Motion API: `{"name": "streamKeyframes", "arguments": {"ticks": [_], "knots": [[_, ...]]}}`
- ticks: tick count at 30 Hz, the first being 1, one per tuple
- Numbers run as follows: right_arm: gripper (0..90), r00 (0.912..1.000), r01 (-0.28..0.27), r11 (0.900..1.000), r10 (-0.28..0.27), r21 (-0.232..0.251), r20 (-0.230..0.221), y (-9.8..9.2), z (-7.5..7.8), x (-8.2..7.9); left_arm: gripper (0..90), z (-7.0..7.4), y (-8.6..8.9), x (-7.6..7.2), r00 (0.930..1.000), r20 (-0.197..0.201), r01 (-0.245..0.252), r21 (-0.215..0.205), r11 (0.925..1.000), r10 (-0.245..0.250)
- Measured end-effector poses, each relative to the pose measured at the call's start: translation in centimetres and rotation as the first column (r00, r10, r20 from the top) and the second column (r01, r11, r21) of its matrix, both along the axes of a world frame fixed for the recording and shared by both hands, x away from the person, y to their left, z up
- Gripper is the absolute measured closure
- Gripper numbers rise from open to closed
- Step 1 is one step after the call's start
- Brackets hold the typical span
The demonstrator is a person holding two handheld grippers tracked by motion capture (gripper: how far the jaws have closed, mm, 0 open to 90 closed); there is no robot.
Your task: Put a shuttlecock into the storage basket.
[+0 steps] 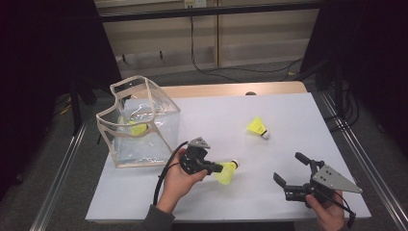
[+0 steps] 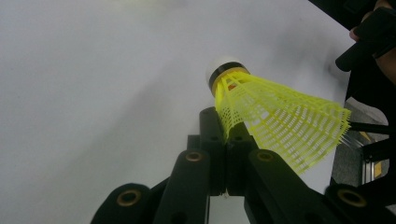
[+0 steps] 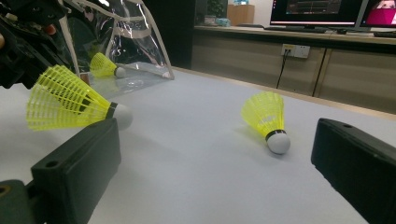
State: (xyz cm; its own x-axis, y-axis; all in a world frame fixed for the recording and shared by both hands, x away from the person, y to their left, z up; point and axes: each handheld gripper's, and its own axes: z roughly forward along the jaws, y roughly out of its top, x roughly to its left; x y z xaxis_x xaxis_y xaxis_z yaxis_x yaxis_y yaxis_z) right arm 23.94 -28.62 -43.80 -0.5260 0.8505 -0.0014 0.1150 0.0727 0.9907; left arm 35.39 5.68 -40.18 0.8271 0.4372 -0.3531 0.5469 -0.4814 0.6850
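My left gripper (image 1: 217, 168) is clamped on the mesh skirt of a yellow shuttlecock (image 1: 227, 172), jaws closed to a narrow gap with the netting pinched between them. In the left gripper view the held shuttlecock (image 2: 275, 116) is plain: a neon-yellow plastic skirt of fine lattice flaring wide at its open end, a black band and a thin orange ring at the neck, then a rounded white cork tip. The jaws bite the skirt at its edge near the neck. The cork points away from the gripper and toward the table's right edge. In the right gripper view it seems to hang just clear of the white table (image 1: 288, 120) rather than rest on it, though I cannot tell for sure. It sits nearer the front edge than the far one, slightly left of centre. My right gripper (image 1: 293, 169) rests near the front right corner, jaws spread wide with nothing between them. A second shuttlecock (image 1: 258, 127) of the same make lies on its side toward the middle of the table, well apart from both grippers, cork toward the right. A clear pouch (image 1: 139, 122) with pale trim stands open near the left edge; a third shuttlecock (image 1: 137, 128) lies inside it.
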Motion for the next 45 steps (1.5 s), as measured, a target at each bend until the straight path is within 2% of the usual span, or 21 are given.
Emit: {"name": "streamKeyframes", "arguments": {"ticks": [10,20,24,27,45], "knots": [[1.2,1.0,-0.003,1.0,0.003,-0.002,0.002,0.1,0.0,0.0,89.3,0.3,0.2,-0.1,0.9999,-0.01,0.003,0.014,0.9999,-0.003],[1.2,1.0,-0.001,1.0,0.001,-0.005,0.001,0.1,0.0,0.1,89.3,1.2,0.8,-0.3,0.9997,-0.013,0.021,0.044,0.9988,-0.02],[1.2,1.0,0.002,1.0,-0.002,-0.003,-0.002,0.0,-0.1,0.1,89.3,1.7,1.3,-0.2,0.9999,-0.008,0.011,0.047,0.9988,-0.011],[1.2,1.0,0.001,1.0,-0.001,-0.005,-0.003,0.0,-0.1,0.1,89.3,2.1,1.6,0.0,0.9998,-0.02,0.01,0.044,0.999,-0.009],[1.2,1.0,0.0,1.0,0.0,-0.004,-0.003,0.0,0.0,0.1,89.3,4.0,2.5,0.6,0.9997,-0.019,-0.01,0.089,0.996,0.012]]}}
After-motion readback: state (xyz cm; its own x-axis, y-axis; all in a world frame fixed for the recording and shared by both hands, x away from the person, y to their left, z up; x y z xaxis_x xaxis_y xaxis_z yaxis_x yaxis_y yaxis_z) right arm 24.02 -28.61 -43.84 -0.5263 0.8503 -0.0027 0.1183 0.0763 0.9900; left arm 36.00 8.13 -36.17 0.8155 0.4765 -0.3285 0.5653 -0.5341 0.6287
